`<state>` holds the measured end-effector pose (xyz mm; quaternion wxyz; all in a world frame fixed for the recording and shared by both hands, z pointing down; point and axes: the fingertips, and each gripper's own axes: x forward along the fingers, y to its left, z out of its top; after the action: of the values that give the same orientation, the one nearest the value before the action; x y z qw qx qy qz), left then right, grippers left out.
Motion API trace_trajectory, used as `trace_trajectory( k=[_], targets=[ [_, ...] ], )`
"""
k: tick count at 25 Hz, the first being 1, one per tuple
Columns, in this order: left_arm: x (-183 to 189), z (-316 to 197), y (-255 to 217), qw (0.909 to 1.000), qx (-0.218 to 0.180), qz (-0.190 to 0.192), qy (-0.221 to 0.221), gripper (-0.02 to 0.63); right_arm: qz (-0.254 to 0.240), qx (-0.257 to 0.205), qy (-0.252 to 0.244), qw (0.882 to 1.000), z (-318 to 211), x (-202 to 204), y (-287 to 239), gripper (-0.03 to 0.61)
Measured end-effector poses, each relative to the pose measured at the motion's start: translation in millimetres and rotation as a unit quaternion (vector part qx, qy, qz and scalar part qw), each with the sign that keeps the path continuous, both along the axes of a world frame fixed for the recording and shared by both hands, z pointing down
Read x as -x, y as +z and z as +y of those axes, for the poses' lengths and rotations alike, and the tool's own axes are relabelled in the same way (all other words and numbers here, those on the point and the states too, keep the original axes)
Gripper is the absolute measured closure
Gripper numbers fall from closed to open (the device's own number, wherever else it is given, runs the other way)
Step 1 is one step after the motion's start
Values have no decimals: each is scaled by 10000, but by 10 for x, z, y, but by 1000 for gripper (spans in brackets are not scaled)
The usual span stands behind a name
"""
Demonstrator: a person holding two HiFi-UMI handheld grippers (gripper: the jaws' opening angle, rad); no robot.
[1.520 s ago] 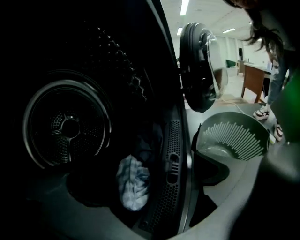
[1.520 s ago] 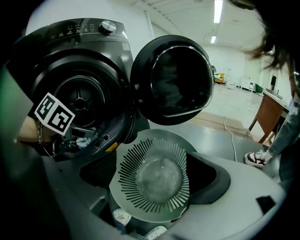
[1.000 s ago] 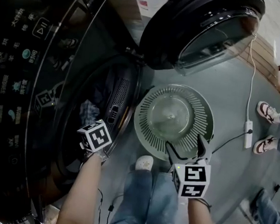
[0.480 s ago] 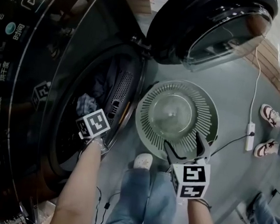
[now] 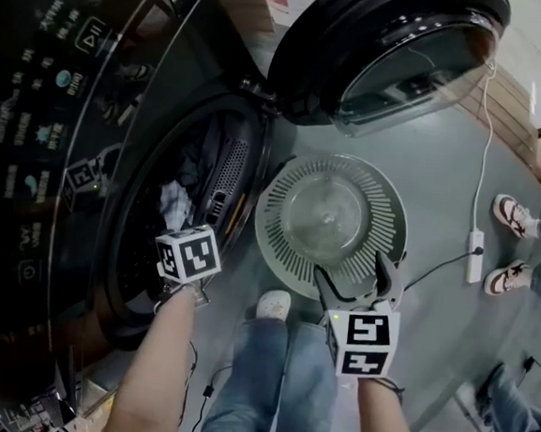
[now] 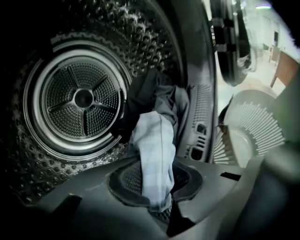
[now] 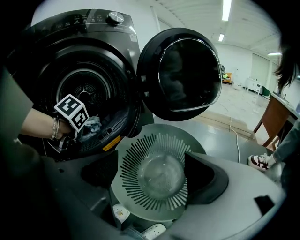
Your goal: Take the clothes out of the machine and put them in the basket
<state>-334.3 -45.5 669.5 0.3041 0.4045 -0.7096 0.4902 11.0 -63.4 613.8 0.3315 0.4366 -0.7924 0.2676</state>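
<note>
Left claw [image 6: 159, 206] just closed onto cloth [image 6: 154, 150] in drum [image 6: 84, 98]; right claw [image 7: 152, 176] gapes by basket [image 7: 131, 180].

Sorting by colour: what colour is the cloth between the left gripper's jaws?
Pale blue cloth, clearest in the left gripper view.

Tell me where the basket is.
Head view, centre: the basket stands on the floor, right of the machine's opening and below its open door.
</note>
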Motion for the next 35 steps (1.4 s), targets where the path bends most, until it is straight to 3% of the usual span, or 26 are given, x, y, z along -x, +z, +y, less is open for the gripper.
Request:
trace_trajectory(
  k=[7, 15, 19, 35],
  targets=[
    [-307, 70, -417, 9991, -153, 188, 360, 543, 45, -42, 160, 9999, 62, -228, -334, 155],
    [-745, 74, -790, 9938, -471, 901, 442, 544, -6, -102, 511, 9986, 107, -435, -684, 158],
    [-986, 27, -1003, 9902, -649, 1063, 630, 545, -18, -106, 584, 9982, 121, -494, -784, 160],
    [-2058, -119, -1478, 9606, -1159, 2208, 1225, 545, 38, -19, 883, 9961, 202, -934, -970, 167]
  ],
)
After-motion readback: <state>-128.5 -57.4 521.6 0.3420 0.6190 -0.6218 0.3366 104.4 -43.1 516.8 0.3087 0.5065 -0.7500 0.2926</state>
